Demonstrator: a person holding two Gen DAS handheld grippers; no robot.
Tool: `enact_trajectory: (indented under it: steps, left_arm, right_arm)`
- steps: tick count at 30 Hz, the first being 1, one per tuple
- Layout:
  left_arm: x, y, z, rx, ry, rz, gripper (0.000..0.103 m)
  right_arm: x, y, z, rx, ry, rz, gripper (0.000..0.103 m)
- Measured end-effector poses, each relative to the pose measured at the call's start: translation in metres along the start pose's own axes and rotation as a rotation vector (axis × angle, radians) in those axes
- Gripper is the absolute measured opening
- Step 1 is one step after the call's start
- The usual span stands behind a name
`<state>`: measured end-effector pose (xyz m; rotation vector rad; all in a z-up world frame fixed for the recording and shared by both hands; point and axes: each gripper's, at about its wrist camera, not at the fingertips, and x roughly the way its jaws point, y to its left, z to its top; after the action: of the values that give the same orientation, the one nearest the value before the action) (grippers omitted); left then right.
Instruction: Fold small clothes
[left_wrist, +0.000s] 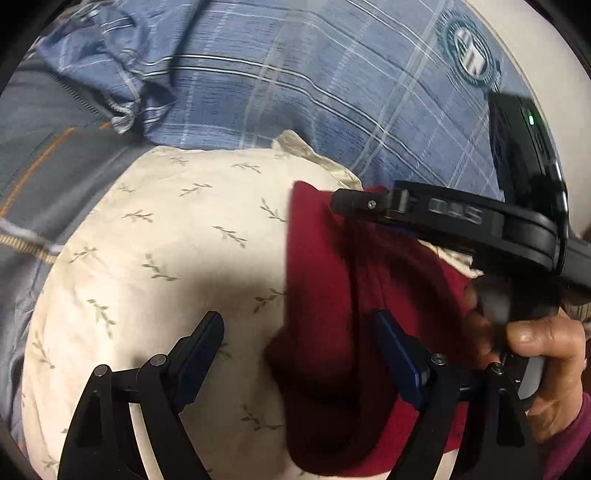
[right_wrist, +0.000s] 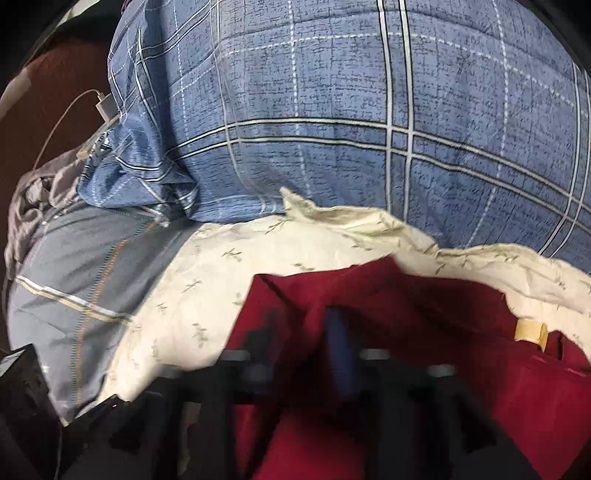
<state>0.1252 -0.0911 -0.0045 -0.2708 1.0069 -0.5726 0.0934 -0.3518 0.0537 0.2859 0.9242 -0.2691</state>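
Observation:
A dark red garment (left_wrist: 351, 332) lies on a cream cloth with a leaf print (left_wrist: 177, 251). My left gripper (left_wrist: 301, 350) is open low over the cloth, its right finger over the red garment's left edge. The right gripper (left_wrist: 343, 203) shows in the left wrist view at the garment's far corner, its jaws close together on the red fabric. In the right wrist view the red garment (right_wrist: 461, 332) with a cream label (right_wrist: 530, 330) fills the lower right. The right gripper (right_wrist: 303, 339) is motion-blurred there, its fingers close together against the red fabric.
A blue plaid bedcover (right_wrist: 332, 110) lies beyond the cream cloth (right_wrist: 207, 295). A grey striped pillow (right_wrist: 81, 266) is at left, with a white charger and cable (right_wrist: 105, 107) behind it. A round teal logo (left_wrist: 471, 53) marks the bedcover.

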Motion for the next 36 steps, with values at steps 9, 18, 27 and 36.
enact_trajectory:
  steps: [9, 18, 27, 36]
  left_arm:
    - [-0.007, 0.005, 0.003, 0.02, 0.046, -0.154, 0.083]
    - [0.024, -0.022, -0.008, 0.108, 0.067, -0.051, 0.082]
    - [0.017, -0.009, 0.002, 0.022, 0.005, -0.197, 0.032]
    - [-0.003, -0.028, -0.003, 0.166, -0.047, -0.224, 0.031]
  right_arm:
    - [0.045, 0.028, -0.002, -0.112, 0.071, -0.144, 0.075]
    - [-0.001, -0.002, -0.007, -0.015, -0.05, 0.009, 0.011]
    - [-0.021, -0.016, -0.012, 0.054, -0.013, 0.121, 0.067]
    - [0.018, 0.004, -0.002, 0.03, 0.113, 0.005, 0.085]
